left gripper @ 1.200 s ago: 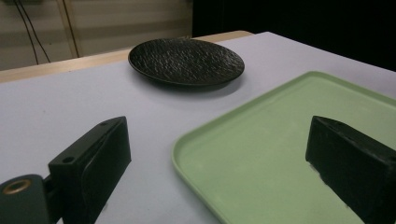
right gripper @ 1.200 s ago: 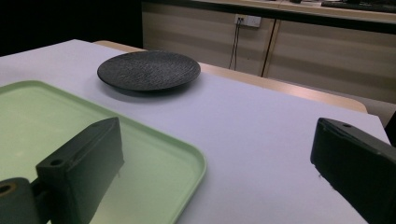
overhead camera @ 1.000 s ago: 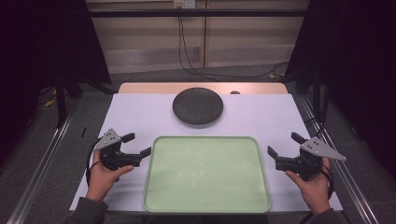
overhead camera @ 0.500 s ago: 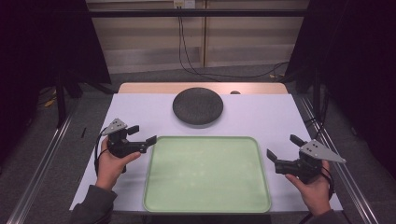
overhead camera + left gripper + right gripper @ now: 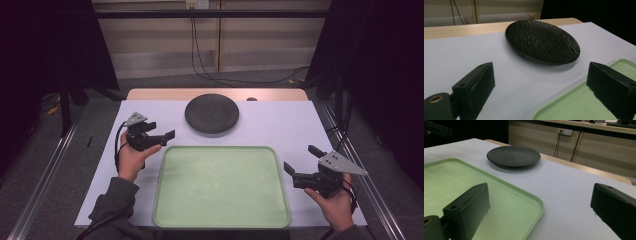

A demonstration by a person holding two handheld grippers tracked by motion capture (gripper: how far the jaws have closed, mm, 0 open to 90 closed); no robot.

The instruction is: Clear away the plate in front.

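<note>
A black textured plate point(image 5: 212, 114) lies at the back middle of the white-covered table, and nothing is on it. In front of it lies a pale green tray point(image 5: 220, 185) with nothing in it. My left gripper point(image 5: 161, 129) hovers open by the tray's far left corner, pointing toward the plate. In the left gripper view the plate point(image 5: 542, 41) lies ahead between the wide-apart jaws, with the tray's corner point(image 5: 584, 105) at lower right. My right gripper point(image 5: 301, 158) is open beside the tray's right edge. Its view takes in the tray point(image 5: 474, 182) and the plate point(image 5: 513, 156) beyond.
The white cover point(image 5: 280, 125) leaves a wooden strip point(image 5: 215, 93) bare at the table's back edge, where a small dark object point(image 5: 251, 99) sits. Metal rails point(image 5: 45, 175) run along both sides of the table. Cables trail on the floor behind.
My left gripper has moved forward along the tray's left side to its far corner, closer to the plate. The right gripper has stayed almost still.
</note>
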